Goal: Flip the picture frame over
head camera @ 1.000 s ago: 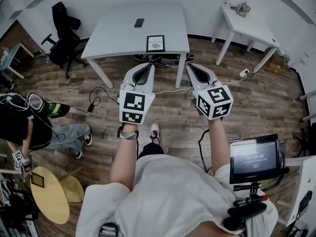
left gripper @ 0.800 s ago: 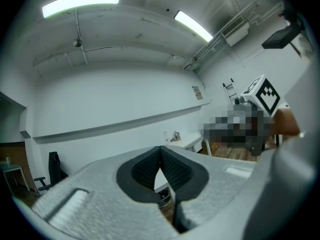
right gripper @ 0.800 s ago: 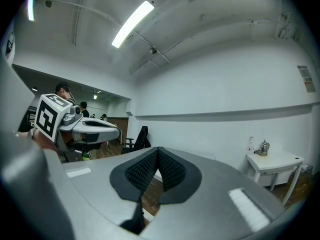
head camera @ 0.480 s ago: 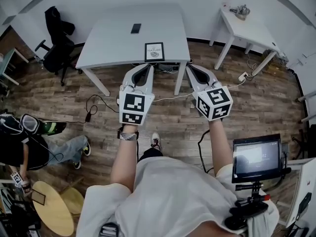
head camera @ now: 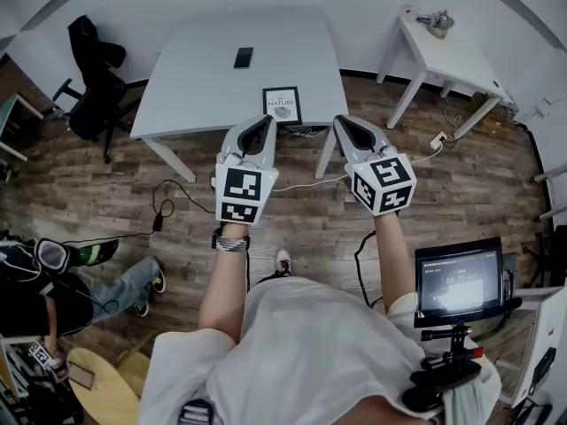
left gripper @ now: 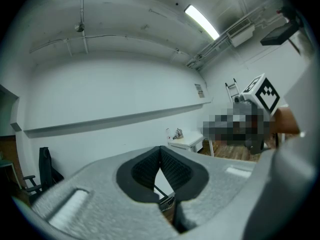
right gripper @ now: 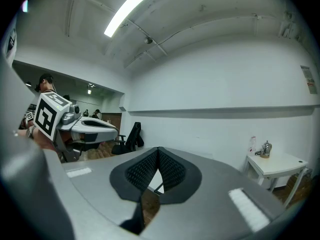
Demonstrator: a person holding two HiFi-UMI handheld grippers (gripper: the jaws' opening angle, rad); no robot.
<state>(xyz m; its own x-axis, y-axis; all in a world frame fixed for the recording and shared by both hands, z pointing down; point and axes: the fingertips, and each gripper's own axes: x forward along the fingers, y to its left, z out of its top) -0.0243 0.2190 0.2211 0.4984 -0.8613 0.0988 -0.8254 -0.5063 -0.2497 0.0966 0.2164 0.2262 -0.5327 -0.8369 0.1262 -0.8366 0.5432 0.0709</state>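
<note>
A black picture frame (head camera: 283, 105) with a white print lies face up at the near edge of the grey table (head camera: 204, 78), seen in the head view. My left gripper (head camera: 262, 122) hovers just short of the table's near edge, its tips close to the frame's left lower corner, jaws shut and empty. My right gripper (head camera: 346, 123) is held level to the right of the frame, past the table's corner, also shut and empty. In the left gripper view the left gripper (left gripper: 160, 149) shows closed pads; the right gripper view shows the right gripper (right gripper: 158, 149) with its pads closed as well.
A dark phone (head camera: 243, 57) lies farther back on the table. A black office chair (head camera: 89, 82) stands at the left, a small white side table (head camera: 447, 56) with a kettle at the right. A seated person (head camera: 53, 282) is at lower left, a monitor (head camera: 458, 282) at lower right. Cables cross the wooden floor.
Both grippers and the person have moved forward toward the table; the table and frame now lie closer, with the left gripper's tips near the frame. Both jaws stayed shut.
</note>
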